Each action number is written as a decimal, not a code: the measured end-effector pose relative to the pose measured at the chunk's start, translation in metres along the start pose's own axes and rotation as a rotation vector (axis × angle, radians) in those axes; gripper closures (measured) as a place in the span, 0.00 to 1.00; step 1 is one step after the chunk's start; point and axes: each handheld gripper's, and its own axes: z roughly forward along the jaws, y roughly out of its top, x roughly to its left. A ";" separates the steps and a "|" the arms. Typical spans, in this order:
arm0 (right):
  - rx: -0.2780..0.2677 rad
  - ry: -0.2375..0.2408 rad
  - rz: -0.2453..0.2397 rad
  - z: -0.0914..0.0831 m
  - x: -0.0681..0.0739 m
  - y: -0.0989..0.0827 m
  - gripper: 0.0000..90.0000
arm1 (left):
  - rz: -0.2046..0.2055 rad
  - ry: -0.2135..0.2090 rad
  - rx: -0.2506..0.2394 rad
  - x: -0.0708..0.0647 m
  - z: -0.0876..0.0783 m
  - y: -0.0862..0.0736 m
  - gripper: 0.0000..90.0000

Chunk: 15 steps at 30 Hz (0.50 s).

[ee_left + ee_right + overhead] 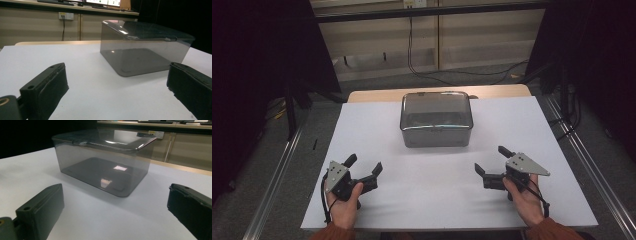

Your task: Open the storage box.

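Observation:
A smoky see-through plastic box (436, 119) with a closed lid stands in the middle of the white table top (377, 130), toward the far side. It looks empty in the left gripper view (142, 47) and in the right gripper view (105, 160). My left gripper (364, 165) rests near the front left of the table, open, with nothing between its jaws. My right gripper (493, 160) sits near the front right, also open and empty. Both point toward the box and stand well short of it. A hand holds each gripper from the near edge.
The white sheet covers a wooden table whose far edge (377, 95) shows behind the box. Metal rails (277, 175) run along both sides on the floor. Cables (447, 72) lie on the floor beyond, in front of a cabinet wall.

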 end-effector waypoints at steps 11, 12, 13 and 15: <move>-0.028 0.014 0.002 0.018 0.010 0.010 0.01 | 0.006 -0.005 0.002 -0.001 0.001 0.000 0.03; -0.031 0.009 -0.001 0.020 0.011 0.012 0.01 | 0.006 -0.004 0.003 -0.001 0.000 0.000 0.03; -0.035 0.008 -0.005 0.022 0.011 0.014 0.01 | 0.005 -0.004 0.004 -0.001 0.000 0.000 0.03; -0.041 0.009 -0.001 0.024 0.012 0.017 0.01 | 0.002 -0.004 0.004 -0.001 0.001 0.000 0.03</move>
